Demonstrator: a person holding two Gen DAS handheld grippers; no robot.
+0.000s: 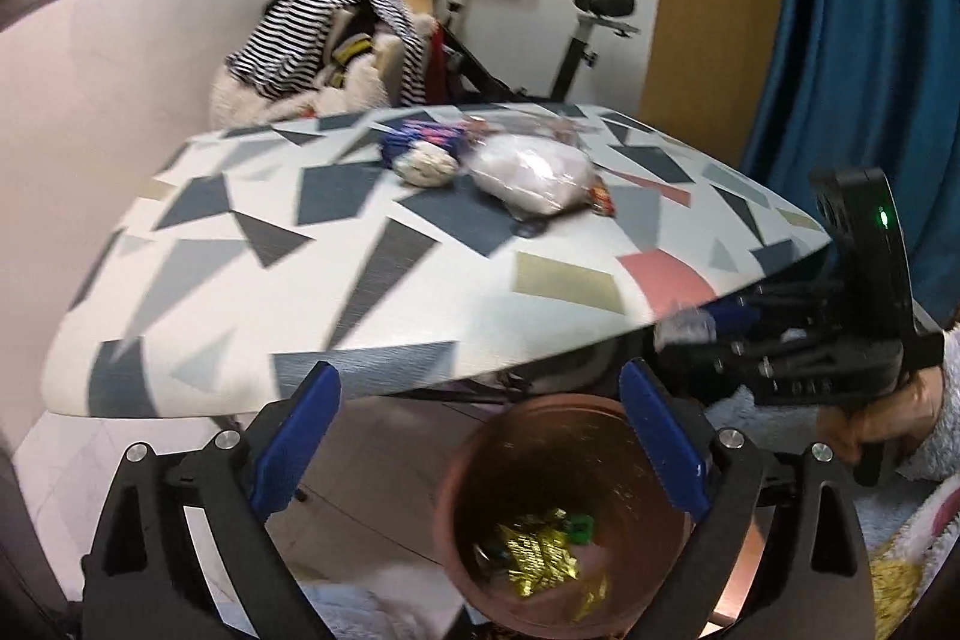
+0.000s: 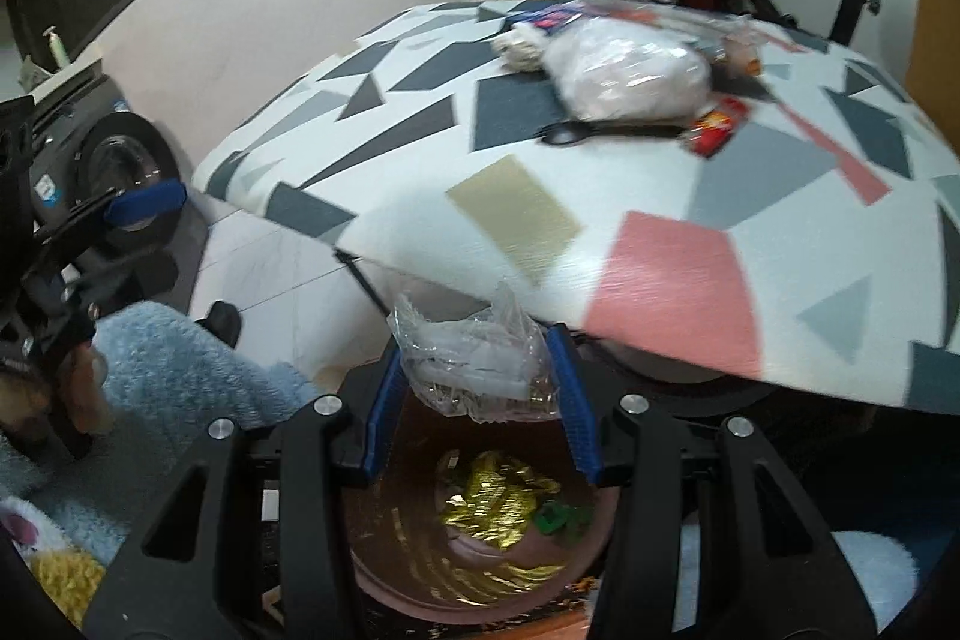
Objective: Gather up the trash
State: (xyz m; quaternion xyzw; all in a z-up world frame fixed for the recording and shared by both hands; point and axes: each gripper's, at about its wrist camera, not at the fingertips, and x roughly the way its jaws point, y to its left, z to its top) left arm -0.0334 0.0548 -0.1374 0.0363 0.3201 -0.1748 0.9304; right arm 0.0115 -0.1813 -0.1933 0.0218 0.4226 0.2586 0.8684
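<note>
Here, right claw point(image 2: 480, 388): clamped on a crumpled clear plastic wrapper point(image 2: 474, 364), held between my blue pads point(image 2: 384, 400) just past the counter's near edge.
Right hand pose: claw tilted downward, directly above the brown bin point(image 2: 420, 574).
Left claw point(image 1: 480, 436): jaws spread wide, nothing between them, angled down over the same bin's point(image 1: 480, 460) rim.
Left hand pose: low, in front of the counter edge; my right hand point(image 1: 888, 412) grips its handle off to the right.
Bin contents: gold foil wrappers point(image 2: 492, 502) and a green scrap point(image 2: 555, 517).
Counter point(image 1: 420, 280): geometric-patterned; a white plastic bag point(image 1: 531, 175), a crumpled paper ball point(image 1: 426, 166), a blue packet point(image 1: 420, 139) and a red wrapper point(image 2: 717, 124) lie at the far side.
</note>
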